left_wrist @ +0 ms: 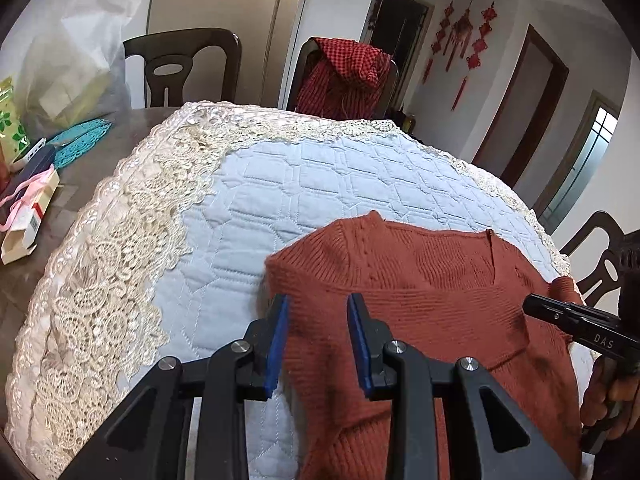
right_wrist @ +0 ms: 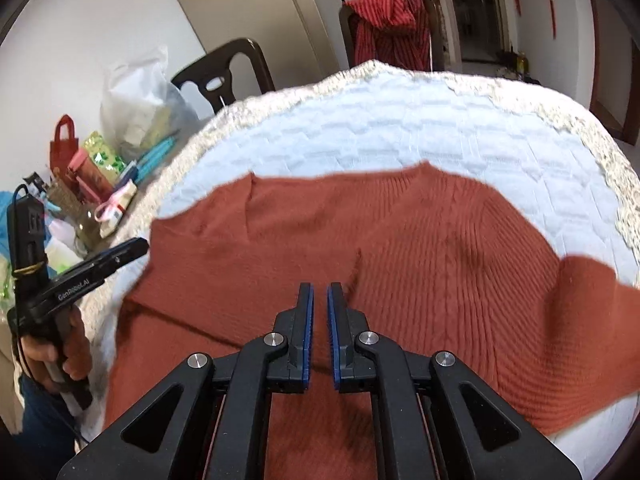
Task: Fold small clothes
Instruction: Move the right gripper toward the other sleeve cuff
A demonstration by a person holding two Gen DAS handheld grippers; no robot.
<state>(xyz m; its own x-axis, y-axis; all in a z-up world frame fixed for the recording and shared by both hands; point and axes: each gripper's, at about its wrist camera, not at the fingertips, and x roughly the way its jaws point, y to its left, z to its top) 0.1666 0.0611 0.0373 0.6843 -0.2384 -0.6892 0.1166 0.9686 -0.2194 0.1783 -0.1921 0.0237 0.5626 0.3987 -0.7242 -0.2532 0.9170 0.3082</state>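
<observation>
A rust-red knitted sweater [left_wrist: 432, 292] lies spread on the quilted light-blue table cover [left_wrist: 280, 200]; it also shows in the right wrist view [right_wrist: 400, 248], where one part is folded over the body. My left gripper [left_wrist: 318, 300] is open, its blue pads over the sweater's left edge, holding nothing. My right gripper [right_wrist: 319, 292] hovers over the sweater's middle with its pads nearly together and a narrow gap between them, nothing gripped. The right gripper shows at the right edge of the left wrist view [left_wrist: 532, 304]; the left one shows at the left of the right wrist view [right_wrist: 140, 246].
The cover has a cream lace border [left_wrist: 120, 240]. Boxes, a pink ribbon and teal mats [left_wrist: 80, 140] lie on the dark table to the left, with a plastic bag [left_wrist: 72, 80]. Dark chairs stand behind; one [left_wrist: 344, 76] carries a red checked cloth.
</observation>
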